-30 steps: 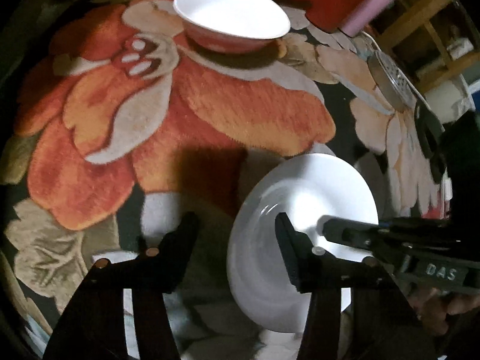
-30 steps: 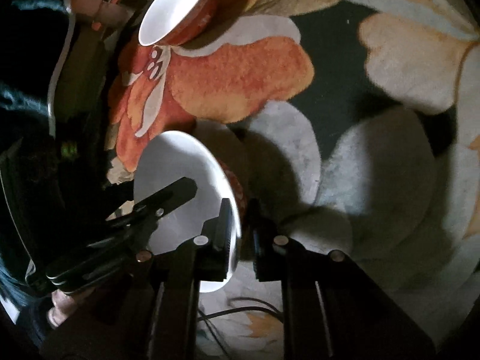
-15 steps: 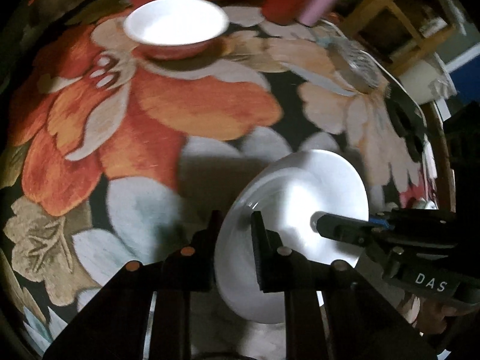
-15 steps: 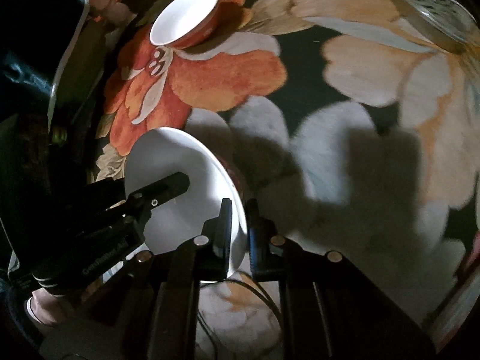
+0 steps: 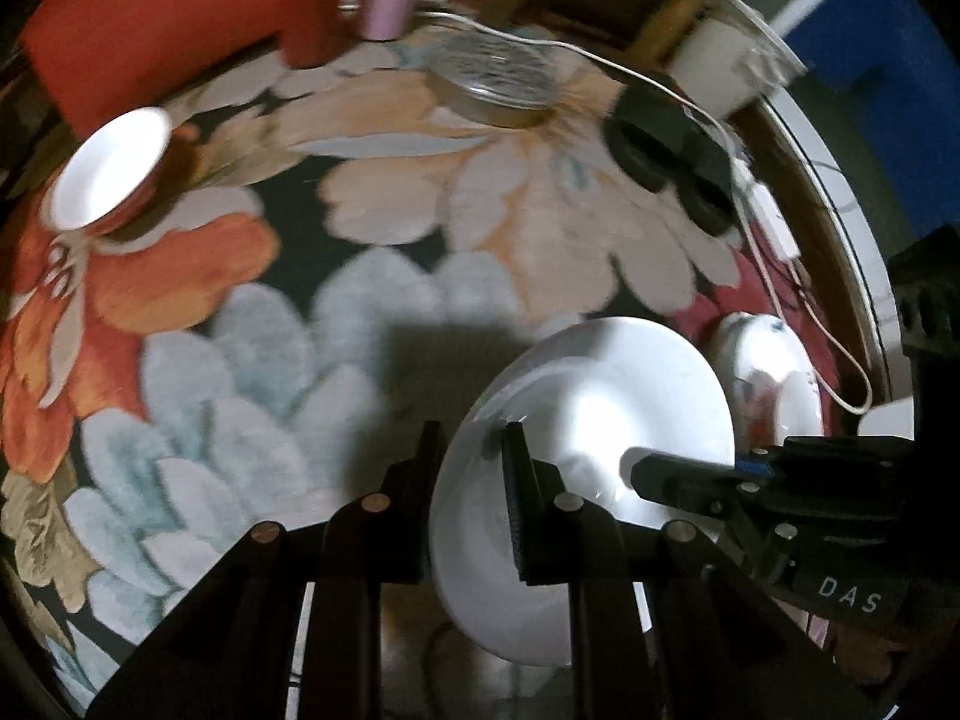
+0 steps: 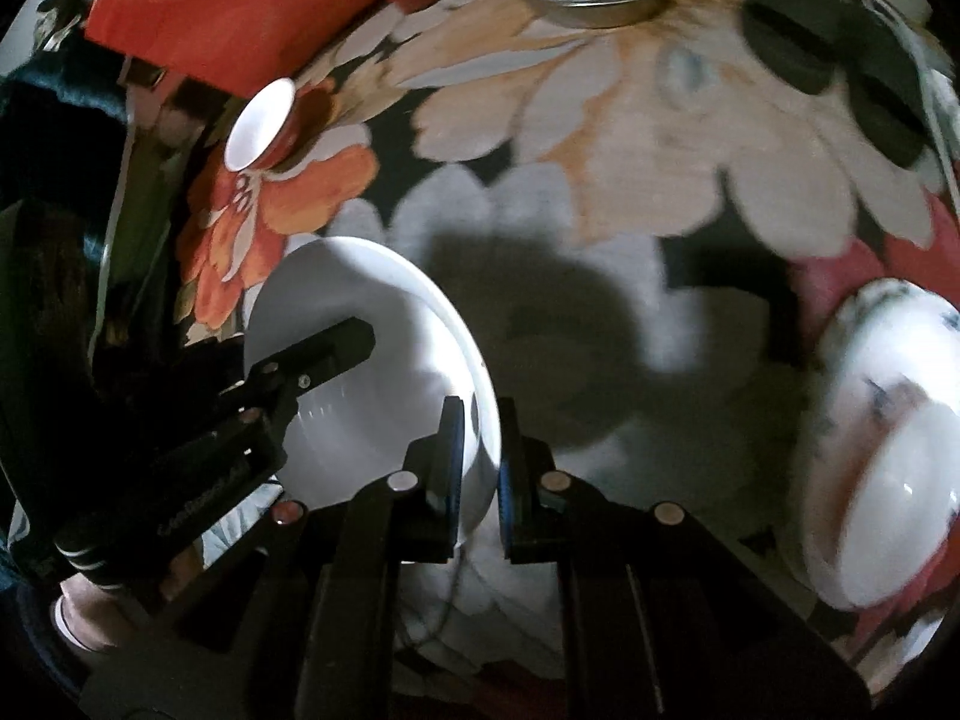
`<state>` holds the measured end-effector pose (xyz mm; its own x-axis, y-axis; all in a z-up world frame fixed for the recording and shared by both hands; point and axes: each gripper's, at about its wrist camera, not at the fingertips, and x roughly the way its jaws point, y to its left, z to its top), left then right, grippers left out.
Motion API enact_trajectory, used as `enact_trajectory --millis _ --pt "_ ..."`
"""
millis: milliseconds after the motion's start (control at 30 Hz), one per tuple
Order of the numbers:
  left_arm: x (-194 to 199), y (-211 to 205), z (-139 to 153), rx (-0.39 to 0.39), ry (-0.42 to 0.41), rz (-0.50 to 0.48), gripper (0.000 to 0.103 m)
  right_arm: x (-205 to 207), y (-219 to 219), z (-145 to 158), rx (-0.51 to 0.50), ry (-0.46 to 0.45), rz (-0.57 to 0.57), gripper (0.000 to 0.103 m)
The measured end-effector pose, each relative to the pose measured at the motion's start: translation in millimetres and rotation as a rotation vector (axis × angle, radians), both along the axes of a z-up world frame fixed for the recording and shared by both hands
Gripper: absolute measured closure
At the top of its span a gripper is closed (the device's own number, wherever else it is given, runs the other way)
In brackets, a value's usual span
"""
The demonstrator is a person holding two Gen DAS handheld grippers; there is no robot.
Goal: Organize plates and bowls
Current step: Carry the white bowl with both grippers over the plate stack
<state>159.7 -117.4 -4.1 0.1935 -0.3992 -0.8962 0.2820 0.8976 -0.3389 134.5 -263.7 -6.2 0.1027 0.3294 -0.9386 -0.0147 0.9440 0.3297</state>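
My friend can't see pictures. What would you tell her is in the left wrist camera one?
Two black grippers, the left gripper and the right gripper, pinch opposite rims of a white plate above a flowered tablecloth. A red-and-white bowl sits far left; a patterned dish lies just behind the plate.

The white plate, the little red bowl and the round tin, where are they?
White plate (image 5: 612, 396), left wrist view, on its bright inner face.
Red bowl (image 5: 108, 174), left wrist view, on its white inside.
Round tin (image 5: 498, 78), left wrist view, on its lid.
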Motion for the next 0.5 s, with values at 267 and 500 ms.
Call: enact_trajectory --millis 267,500 --pt "-8.6 -82.1 15.4 -0.024 -0.016 -0.109 0.085 -18.5 -75.9 17.7 -0.015 -0.018 -0.137 0.093" --pt "-12.7 -149.8 20.2 -0.057 -0.014 -0.178 0.085 -34.7 -139.5 24.1 -0.023 -0.023 -0.246 0.093"
